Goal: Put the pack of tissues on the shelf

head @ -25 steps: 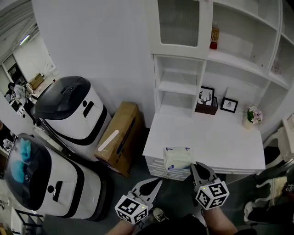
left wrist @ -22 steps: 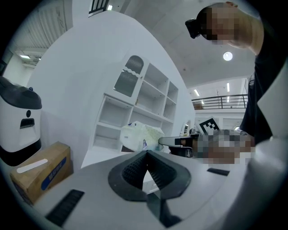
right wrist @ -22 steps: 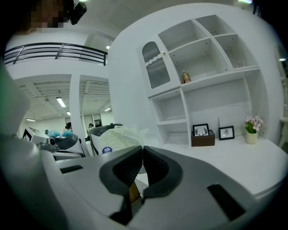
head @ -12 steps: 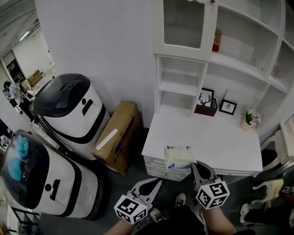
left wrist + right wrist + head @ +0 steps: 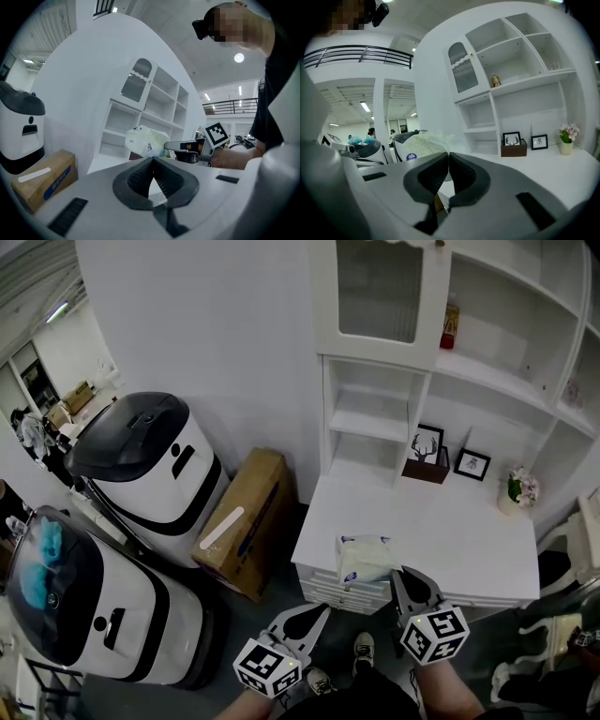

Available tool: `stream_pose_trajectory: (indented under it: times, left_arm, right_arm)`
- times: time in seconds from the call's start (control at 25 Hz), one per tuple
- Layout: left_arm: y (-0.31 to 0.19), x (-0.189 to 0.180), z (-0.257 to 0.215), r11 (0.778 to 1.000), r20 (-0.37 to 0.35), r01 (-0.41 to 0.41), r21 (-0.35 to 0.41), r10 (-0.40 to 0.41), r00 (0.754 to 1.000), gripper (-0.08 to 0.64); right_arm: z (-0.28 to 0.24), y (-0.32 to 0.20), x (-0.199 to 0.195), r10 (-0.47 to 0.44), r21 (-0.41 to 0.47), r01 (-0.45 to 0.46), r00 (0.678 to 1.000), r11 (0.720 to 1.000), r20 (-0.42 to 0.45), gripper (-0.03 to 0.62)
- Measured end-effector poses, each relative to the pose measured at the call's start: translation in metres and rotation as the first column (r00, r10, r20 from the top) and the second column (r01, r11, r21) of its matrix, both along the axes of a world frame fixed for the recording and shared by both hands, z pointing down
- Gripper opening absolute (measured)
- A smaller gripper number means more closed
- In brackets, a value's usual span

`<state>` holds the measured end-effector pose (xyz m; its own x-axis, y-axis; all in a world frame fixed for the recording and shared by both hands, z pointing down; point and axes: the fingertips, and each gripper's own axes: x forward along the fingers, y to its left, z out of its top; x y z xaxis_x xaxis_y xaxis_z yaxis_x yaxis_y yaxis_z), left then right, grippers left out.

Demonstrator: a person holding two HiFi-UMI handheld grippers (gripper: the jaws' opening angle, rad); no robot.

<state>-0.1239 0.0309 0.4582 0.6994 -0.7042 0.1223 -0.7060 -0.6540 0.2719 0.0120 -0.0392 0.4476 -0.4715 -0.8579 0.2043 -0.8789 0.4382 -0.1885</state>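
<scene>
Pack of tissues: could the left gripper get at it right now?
Probably yes: the pack of tissues is close, with nothing between it and the left gripper. But that gripper's jaws are together and would need opening, and the right gripper seems to pinch the pack's edge.

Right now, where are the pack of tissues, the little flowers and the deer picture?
pack of tissues [image 5: 364,557], head view, middle of its pale wrapper.
flowers [image 5: 519,486], head view, on the pink blooms.
deer picture [image 5: 427,443], head view, on the antlers drawing.
</scene>
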Motion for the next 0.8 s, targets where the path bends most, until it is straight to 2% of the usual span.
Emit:
stream_pose_trajectory:
  times: [0.8]
  left_arm:
    - [-0.059, 0.035, -0.002, 1.000, 0.011, 0.023, -0.004, -0.023, 1.000, 0.003]
  right_arm:
    - [0.002, -0.065, 0.027, -0.040, -0.008, 0.040, 0.999, 0.999, 0.002, 0.008]
